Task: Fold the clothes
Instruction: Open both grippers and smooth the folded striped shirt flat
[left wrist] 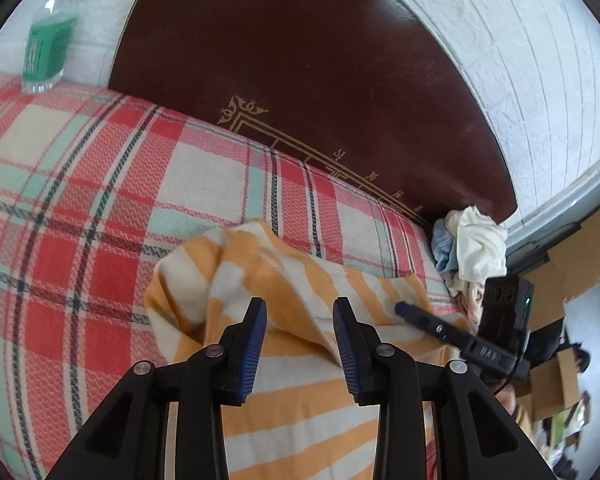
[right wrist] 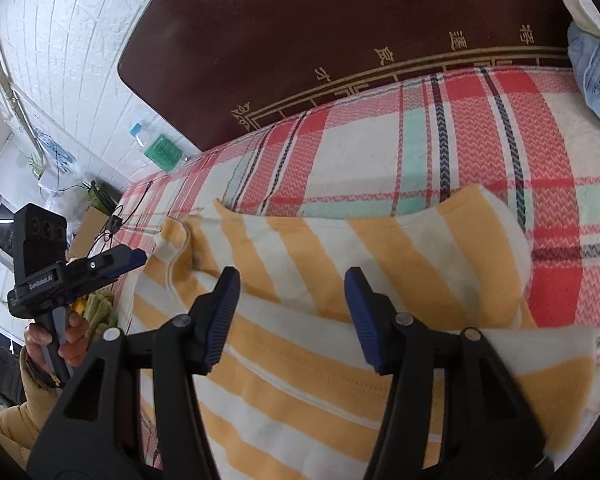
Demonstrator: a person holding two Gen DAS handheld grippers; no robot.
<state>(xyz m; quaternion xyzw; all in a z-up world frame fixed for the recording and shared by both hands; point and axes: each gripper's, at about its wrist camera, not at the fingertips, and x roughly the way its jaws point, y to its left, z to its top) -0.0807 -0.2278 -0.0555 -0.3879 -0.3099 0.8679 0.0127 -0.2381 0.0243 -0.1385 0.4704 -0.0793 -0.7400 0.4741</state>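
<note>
While the striped top (right wrist: 340, 280) lies part-folded on the plaid bed (right wrist: 480, 152), both grippers, left (left wrist: 300, 320) and right (right wrist: 292, 292), hover released, empty. A crumpled pile (left wrist: 472, 244) at two o'clock probably waits.

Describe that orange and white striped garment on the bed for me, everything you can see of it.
The orange and white striped knit garment lies crumpled on the red, white and mint plaid bedspread, partly folded over itself, with a stitched hem crossing its front. It looks soft, like cotton jersey. Both the left gripper and the right gripper hover open above it, neither pinching it.
</note>
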